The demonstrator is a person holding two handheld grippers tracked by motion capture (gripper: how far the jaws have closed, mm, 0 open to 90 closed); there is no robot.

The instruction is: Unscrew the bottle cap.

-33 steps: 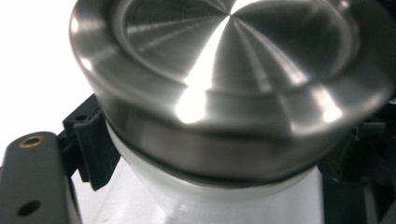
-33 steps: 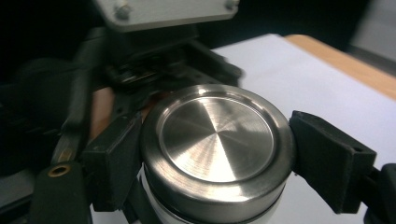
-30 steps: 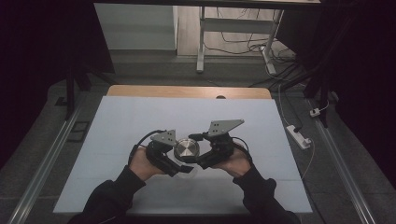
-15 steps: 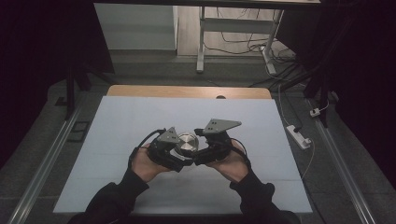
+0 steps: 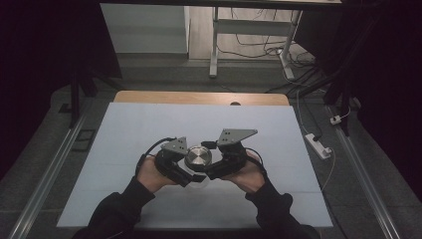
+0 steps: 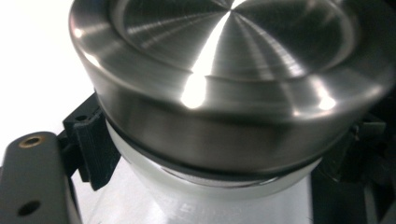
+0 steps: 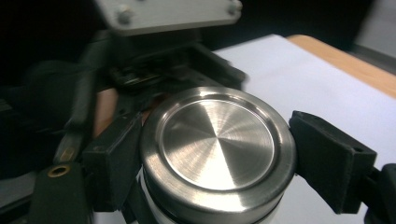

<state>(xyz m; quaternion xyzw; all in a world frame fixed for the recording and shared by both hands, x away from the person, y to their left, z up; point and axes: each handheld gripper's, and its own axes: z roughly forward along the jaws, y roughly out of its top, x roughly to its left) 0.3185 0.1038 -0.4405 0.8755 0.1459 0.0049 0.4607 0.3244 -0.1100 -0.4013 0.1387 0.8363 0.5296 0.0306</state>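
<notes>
Item, from my left: left gripper (image 5: pixel 191 174), clamped on the white jar body (image 6: pixel 243 205) just under the lid, holding it over the near middle of the white table (image 5: pixel 124 129). Item, centre: brushed steel lid (image 5: pixel 198 157), seated on the jar; to its right, my right gripper (image 7: pixel 210 158), whose jaws have just been closing and now press on the lid's rim from both sides. To do this step well, I judge I should keep the left grip firm and unmoving, hold the right jaws square on the rim, and turn about the lid's own axis without tilting it.
</notes>
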